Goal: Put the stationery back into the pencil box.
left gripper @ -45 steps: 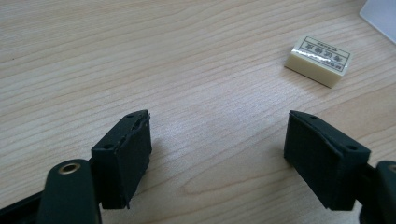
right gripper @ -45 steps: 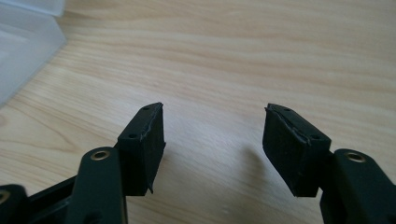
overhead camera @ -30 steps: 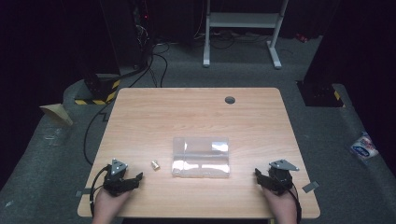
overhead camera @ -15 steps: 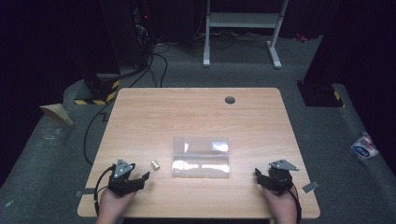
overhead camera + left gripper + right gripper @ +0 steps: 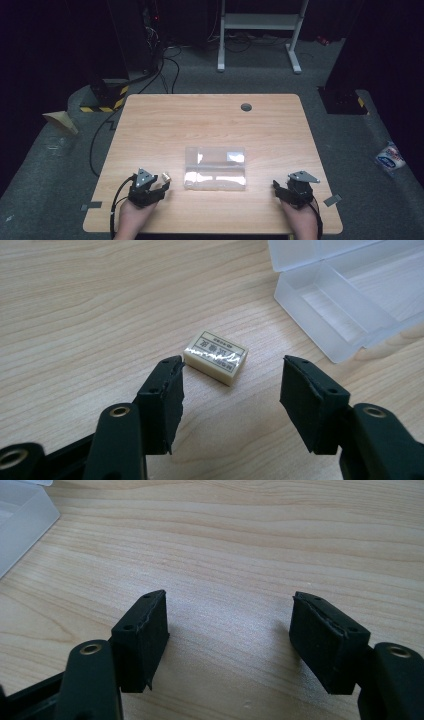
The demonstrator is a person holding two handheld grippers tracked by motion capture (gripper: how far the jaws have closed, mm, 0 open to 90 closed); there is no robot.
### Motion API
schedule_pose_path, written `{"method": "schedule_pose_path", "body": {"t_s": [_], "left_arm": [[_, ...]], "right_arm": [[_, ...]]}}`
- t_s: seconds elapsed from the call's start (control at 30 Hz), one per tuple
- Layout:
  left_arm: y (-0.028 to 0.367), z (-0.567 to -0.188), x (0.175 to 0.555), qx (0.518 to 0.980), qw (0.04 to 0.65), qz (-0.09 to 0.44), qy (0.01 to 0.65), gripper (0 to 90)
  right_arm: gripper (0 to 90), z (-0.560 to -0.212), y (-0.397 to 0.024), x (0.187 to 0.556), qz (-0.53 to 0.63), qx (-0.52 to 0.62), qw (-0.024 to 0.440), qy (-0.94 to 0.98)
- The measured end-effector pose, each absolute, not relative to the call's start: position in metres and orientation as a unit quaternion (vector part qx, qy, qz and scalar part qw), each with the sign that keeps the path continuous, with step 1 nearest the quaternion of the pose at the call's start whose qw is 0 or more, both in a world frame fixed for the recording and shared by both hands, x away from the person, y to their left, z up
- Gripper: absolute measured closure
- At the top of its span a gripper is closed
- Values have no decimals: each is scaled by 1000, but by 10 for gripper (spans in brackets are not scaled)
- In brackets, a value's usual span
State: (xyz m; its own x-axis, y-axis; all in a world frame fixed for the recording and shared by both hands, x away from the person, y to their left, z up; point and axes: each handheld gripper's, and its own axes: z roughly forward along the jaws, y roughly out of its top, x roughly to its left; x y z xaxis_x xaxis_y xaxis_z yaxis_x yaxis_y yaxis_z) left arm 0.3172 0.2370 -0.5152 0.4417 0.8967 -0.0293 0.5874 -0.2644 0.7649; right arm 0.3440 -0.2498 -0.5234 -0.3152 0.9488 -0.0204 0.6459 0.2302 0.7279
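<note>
The wooden surface (image 5: 210, 125) had a round dark grommet hole (image 5: 246, 107) near its far edge. On the grey floor behind stood a white metal frame (image 5: 260, 30); black cables (image 5: 165, 70) trailed left, and a crumpled packet (image 5: 389, 156) lay right.

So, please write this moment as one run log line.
left gripper: open, at eraser | right gripper: open, idle | plastic box: open
</note>
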Motion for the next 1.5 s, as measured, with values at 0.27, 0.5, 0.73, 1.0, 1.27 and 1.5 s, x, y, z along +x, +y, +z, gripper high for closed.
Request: {"method": "schedule_pose_path", "body": {"t_s": [0.27,0.5,0.73,1.0,1.27,1.5], "left_arm": [[234,-518,325,760,356,206,503,498],[227,-519,331,765,342,211,503,470],[221,-521,339,758,334,224,513,496],[215,-523,341,761,331,230,508,521],[217,-525,336,761,340,238,499,604],[221,-526,332,754,359,221,503,672]], "right_arm": [[316,-523,-250,344,317,532,239,748],[320,-524,-250,343,317,533,240,747],[328,-523,-250,343,319,531,239,748],[334,-523,-249,343,318,532,238,748],[336,-523,-249,343,317,531,240,748],[336,-523,-249,343,317,531,240,748]]}}
